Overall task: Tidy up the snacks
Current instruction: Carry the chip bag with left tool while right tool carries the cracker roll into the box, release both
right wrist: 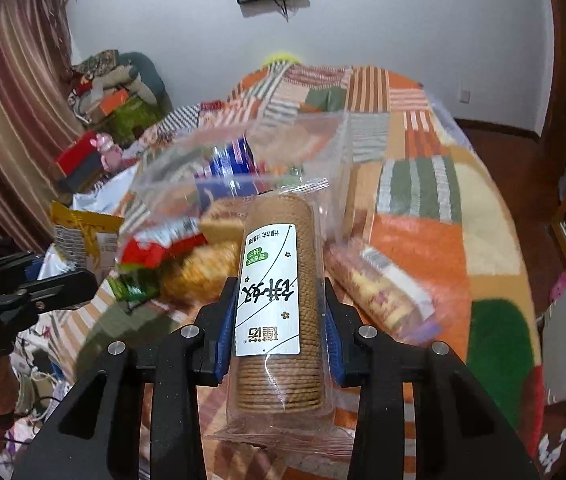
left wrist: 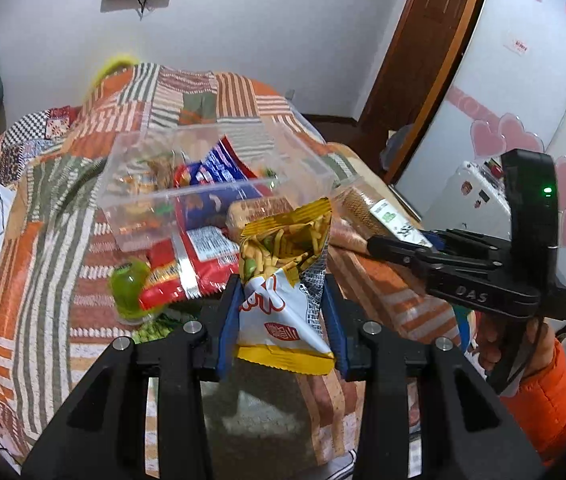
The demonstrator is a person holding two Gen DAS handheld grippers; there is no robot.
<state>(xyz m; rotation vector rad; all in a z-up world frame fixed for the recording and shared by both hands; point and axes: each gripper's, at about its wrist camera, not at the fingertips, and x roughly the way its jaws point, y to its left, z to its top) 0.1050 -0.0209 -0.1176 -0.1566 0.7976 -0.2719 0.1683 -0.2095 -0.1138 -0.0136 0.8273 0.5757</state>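
My left gripper point(left wrist: 282, 300) is shut on a yellow-and-white snack bag point(left wrist: 283, 280) and holds it above the patchwork blanket point(left wrist: 43, 220), just in front of a clear plastic bin point(left wrist: 211, 184) with snack packs inside. My right gripper point(right wrist: 277, 312) is shut on a clear-wrapped roll of round biscuits point(right wrist: 279, 280) with a white label, held above the blanket point(right wrist: 423, 240) near the bin point(right wrist: 243, 160). The right gripper point(left wrist: 415, 252) also shows at the right of the left wrist view, and the left gripper point(right wrist: 43, 284) with its bag point(right wrist: 83, 236) at the left of the right wrist view.
A red snack bag point(left wrist: 187, 272), a green jelly cup point(left wrist: 131, 284) and a green pack point(left wrist: 155, 328) lie before the bin. Another biscuit roll point(right wrist: 379, 284) lies on the blanket to the right. A white fridge point(left wrist: 523, 80) and a wooden door point(left wrist: 423, 40) stand right.
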